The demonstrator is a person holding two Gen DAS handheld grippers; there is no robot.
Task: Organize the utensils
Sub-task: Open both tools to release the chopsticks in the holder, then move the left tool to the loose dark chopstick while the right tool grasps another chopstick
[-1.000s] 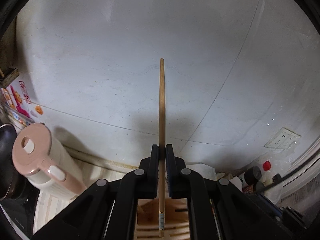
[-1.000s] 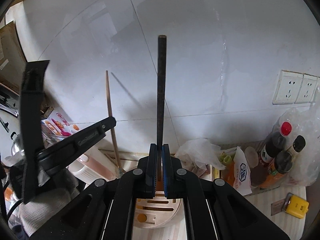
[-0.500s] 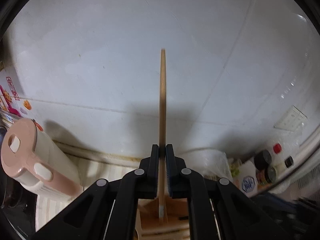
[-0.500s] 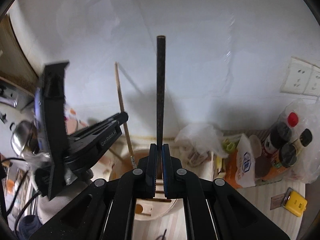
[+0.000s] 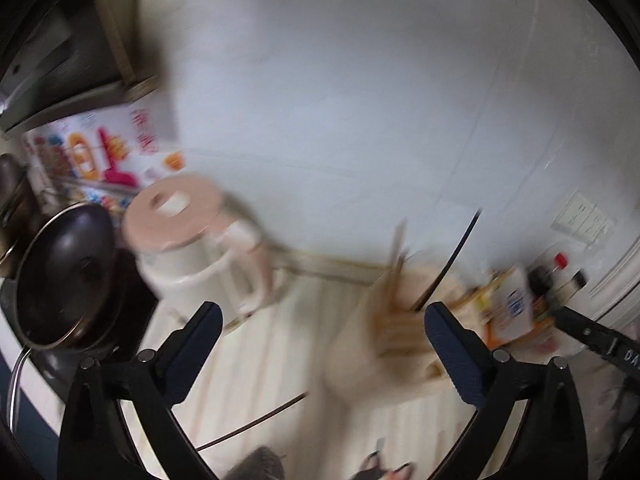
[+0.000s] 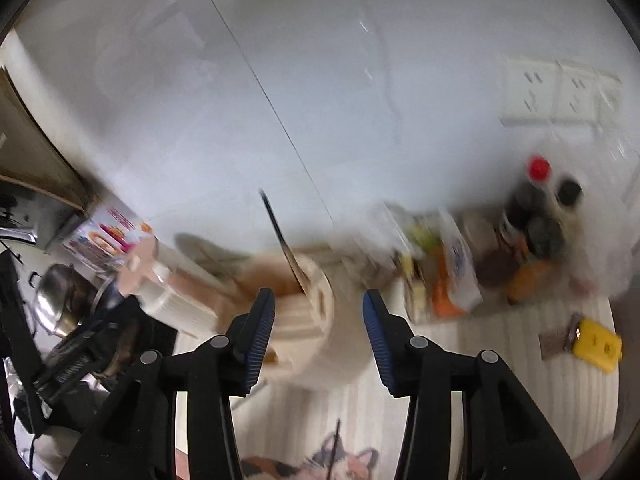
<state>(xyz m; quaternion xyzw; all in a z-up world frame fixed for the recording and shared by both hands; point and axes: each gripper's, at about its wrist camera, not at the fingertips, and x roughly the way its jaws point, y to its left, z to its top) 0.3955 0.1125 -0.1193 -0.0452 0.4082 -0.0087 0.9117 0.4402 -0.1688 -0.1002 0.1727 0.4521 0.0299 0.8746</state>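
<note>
Between the left fingers: the left gripper [image 5: 322, 354] has its jaws spreading to full width, holding nothing.
Between the right fingers: the right gripper [image 6: 319, 338] has its jaws partway apart and widening, empty.
Just beyond: a pale wooden round utensil holder [image 6: 308, 320] on the striped counter [image 6: 500, 360].
In the holder: a thin black chopstick [image 6: 282, 240] and a light wooden chopstick [image 5: 394, 256], both leaning.
Further left: a cream kettle with a pink lid [image 5: 192, 248], and a dark pan [image 5: 60, 272].
Blur: heavy in both views.
</note>
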